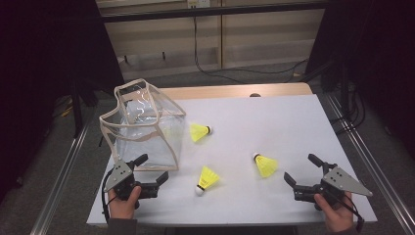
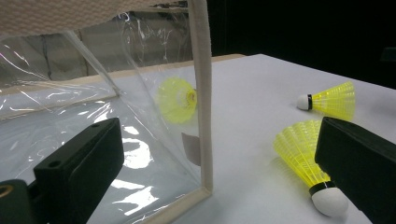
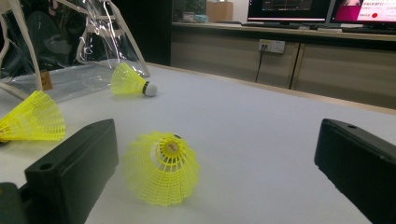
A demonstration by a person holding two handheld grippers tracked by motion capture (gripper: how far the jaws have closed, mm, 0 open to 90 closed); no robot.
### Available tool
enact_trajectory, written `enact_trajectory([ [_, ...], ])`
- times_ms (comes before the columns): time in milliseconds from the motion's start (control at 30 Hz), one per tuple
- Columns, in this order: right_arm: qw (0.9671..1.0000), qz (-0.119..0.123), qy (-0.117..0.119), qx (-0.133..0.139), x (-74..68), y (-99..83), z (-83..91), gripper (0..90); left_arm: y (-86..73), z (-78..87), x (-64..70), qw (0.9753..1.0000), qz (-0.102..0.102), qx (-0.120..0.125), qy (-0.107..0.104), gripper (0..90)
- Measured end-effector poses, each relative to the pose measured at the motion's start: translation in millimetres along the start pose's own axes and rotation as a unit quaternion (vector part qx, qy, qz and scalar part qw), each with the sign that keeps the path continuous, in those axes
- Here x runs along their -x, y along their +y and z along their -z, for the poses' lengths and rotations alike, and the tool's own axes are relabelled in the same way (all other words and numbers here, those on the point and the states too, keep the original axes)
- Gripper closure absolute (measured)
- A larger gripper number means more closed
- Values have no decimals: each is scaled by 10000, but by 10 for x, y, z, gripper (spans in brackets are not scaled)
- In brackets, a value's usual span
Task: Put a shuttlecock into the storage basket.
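1. Nearest shuttlecock [image 1: 265, 165]: yellow skirt, white cork; lies on its side on the white table [image 1: 274, 117], just ahead and to the left of the right gripper [image 1: 302, 171]. In the right gripper view it [image 3: 161, 168] sits between the two black jaws, nearer the left one, open skirt toward the camera.
2. Right gripper: held by the person's right hand [image 1: 335, 213] at the near right part of the table; jaws set wide apart, holding nothing and not touching the shuttlecock.
3. Middle shuttlecock [image 1: 206, 178]: lies near the front edge, cork toward the person, between the two grippers and closer to the left one. In the left gripper view it [image 2: 303, 163] lies just beside the right-hand jaw.
4. Left gripper [image 1: 152, 169]: held by the left hand [image 1: 125, 203]; jaws spread wide and empty, aimed at the near corner of the bag.
5. Clear plastic bag [image 1: 144, 125]: cream-edged, stands open on the left part of the table; its corner seam [image 2: 203, 93] rises between the left gripper's jaws.
6. Far shuttlecock [image 1: 199, 131]: lies just right of the bag, cork pointing right, well apart from both grippers.
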State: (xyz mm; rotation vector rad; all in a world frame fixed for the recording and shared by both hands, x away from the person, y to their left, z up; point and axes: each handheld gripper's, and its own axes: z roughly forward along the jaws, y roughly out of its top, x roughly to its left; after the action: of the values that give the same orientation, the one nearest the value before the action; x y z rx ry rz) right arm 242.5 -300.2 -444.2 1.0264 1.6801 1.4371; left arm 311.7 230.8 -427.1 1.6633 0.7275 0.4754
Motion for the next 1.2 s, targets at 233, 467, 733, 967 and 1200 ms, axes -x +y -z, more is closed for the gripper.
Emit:
enact_trajectory([
  [233,10000,2,21,2,-7,4,6,0,4,-13,23,10000,78,49,-5,13],
  [467,10000,7,29,12,1,2,4,0,12,-26,22,10000,19,49,-33,13],
  [733,10000,8,60,-5,-4,-1,0,0,21,-91,81,9998,6,-57,-167,13],
  [967,10000,-3,51,-9,0,-2,4,0,34,-142,125,9997,37,-73,-244,12],
  [1200,10000,-17,96,-3,-12,-1,0,0,52,-179,161,9995,24,-146,-278,12],
])
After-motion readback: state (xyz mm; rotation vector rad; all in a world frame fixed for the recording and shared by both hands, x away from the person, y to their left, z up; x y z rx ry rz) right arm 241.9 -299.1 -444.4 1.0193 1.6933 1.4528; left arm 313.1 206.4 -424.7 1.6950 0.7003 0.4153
